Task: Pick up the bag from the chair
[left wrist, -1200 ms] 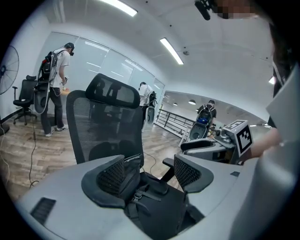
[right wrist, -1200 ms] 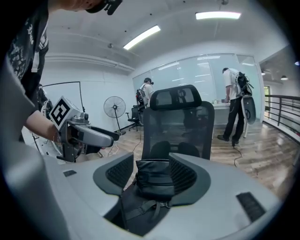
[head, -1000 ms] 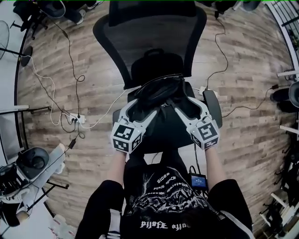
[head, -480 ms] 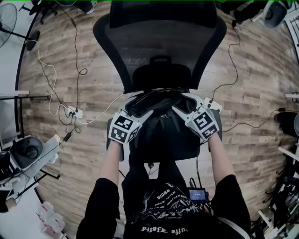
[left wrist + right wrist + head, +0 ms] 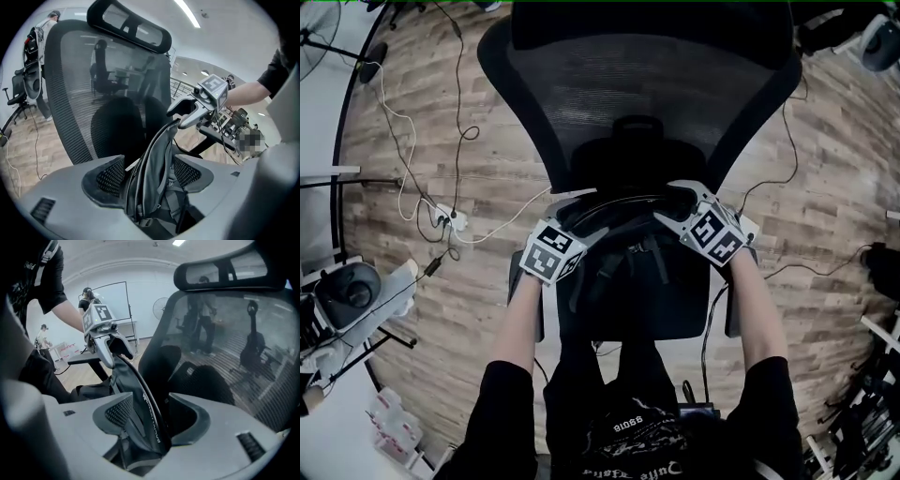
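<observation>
A black bag (image 5: 628, 251) hangs over the seat of a black mesh office chair (image 5: 628, 89), its top edge stretched between my two grippers. In the head view my left gripper (image 5: 581, 228) grips the bag's left end and my right gripper (image 5: 667, 204) grips the right end. In the left gripper view the folded bag fabric (image 5: 152, 164) is pinched between the jaws of the left gripper (image 5: 150, 174), with the right gripper (image 5: 197, 107) beyond it. The right gripper view has the bag's rim (image 5: 143, 399) clamped in the right gripper (image 5: 150, 416), and the left gripper (image 5: 105, 341) holds the far end.
The chair's armrests (image 5: 733, 298) flank the seat. Cables and a power strip (image 5: 450, 220) lie on the wood floor to the left. A stand with equipment (image 5: 347, 300) is at the lower left. More gear sits along the right edge (image 5: 877, 262).
Both grippers, shut on the bag, have moved up and toward the chair back, and the bag's top edge has been pulled out wider between them.
</observation>
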